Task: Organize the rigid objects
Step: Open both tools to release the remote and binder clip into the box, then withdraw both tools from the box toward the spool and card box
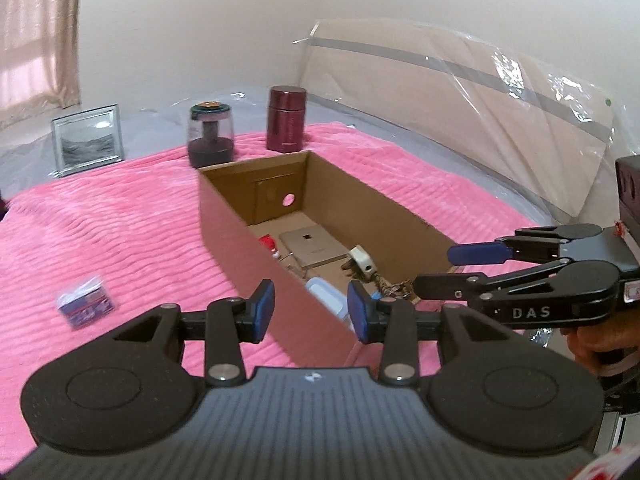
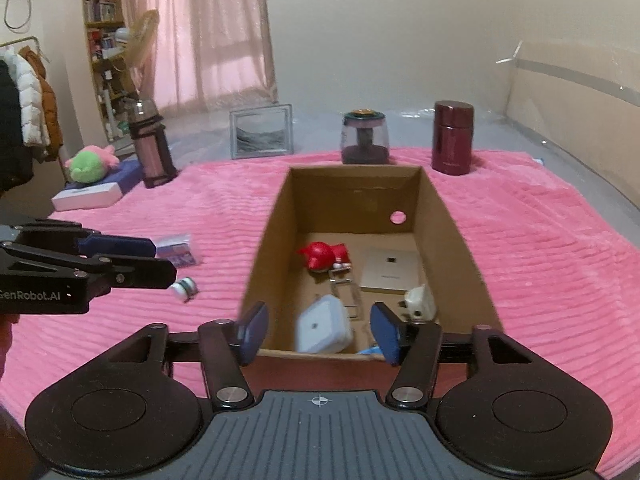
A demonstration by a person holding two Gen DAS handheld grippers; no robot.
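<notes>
An open cardboard box (image 2: 444, 216) (image 1: 224, 220) stands on the pink blanket. Inside lie a red toy (image 2: 322, 256), a beige flat card (image 2: 390, 270), a white plug (image 2: 418, 302) and a white square case (image 2: 324, 328). My left gripper (image 1: 311, 308) is open and empty over the box's near left wall; it also shows in the right wrist view (image 2: 160, 260). My right gripper (image 2: 320, 330) is open and empty over the box's near end; it also shows in the left wrist view (image 1: 436, 268). A small plastic packet (image 1: 86, 306) (image 2: 178, 250) and a small white object (image 2: 185, 289) lie on the blanket left of the box.
Behind the box stand a maroon flask (image 2: 453, 138), a clear-domed jar (image 2: 365, 136) and a picture frame (image 2: 261, 131). A tall bottle (image 2: 150, 148), a plush toy (image 2: 90, 164) and a flat box (image 2: 86, 198) sit far left. A plastic-covered headboard (image 1: 460, 92) is on the right.
</notes>
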